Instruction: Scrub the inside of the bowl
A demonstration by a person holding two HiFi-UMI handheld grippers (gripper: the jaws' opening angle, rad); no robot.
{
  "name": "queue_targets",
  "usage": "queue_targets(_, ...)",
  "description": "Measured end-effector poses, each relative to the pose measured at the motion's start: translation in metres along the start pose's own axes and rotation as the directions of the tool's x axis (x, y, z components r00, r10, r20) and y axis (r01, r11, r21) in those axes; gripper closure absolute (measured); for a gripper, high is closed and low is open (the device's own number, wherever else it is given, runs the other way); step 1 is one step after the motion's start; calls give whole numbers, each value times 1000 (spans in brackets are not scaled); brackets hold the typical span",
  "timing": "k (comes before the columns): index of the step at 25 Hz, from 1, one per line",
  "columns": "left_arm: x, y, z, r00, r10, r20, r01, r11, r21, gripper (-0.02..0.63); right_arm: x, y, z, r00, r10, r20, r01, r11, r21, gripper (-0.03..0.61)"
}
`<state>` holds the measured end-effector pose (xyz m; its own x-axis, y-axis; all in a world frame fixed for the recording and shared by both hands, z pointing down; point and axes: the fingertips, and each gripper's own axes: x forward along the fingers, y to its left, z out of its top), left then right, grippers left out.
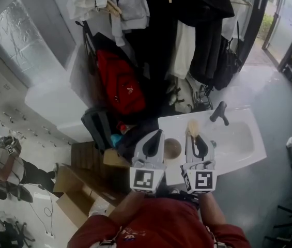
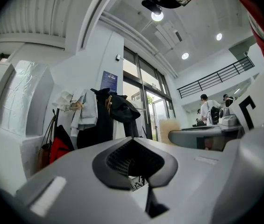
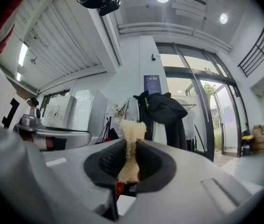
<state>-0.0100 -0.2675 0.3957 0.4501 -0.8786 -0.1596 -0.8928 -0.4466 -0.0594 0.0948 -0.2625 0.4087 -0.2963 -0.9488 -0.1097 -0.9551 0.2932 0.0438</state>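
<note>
A brown bowl (image 1: 173,149) shows between my two grippers, over the left end of the white sink counter (image 1: 171,125). My left gripper (image 1: 157,136) is beside the bowl's left edge, and whether it touches the bowl I cannot tell. Its jaws (image 2: 139,164) are shut with nothing seen between them, and the bowl is hidden in the left gripper view. My right gripper (image 1: 193,137) is just right of the bowl, shut on a pale fibrous scrubber (image 1: 192,127). That scrubber (image 3: 131,141) sticks up out of the pinched jaws of the right gripper (image 3: 129,164).
The sink basin (image 1: 239,138) with a black tap (image 1: 219,112) lies to the right. Behind are hanging coats (image 1: 192,14), a red backpack (image 1: 120,87) and dark bags (image 1: 96,125). Cardboard boxes (image 1: 78,190) stand at lower left. A person (image 2: 205,108) stands far off.
</note>
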Motion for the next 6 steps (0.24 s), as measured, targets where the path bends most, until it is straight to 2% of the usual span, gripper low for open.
queue_targets(6, 0, 2, -4, 1000, -9, -7, 10, 1000, 12, 607, 4, 7, 9, 1000, -3, 22, 3, 1000, 23, 529)
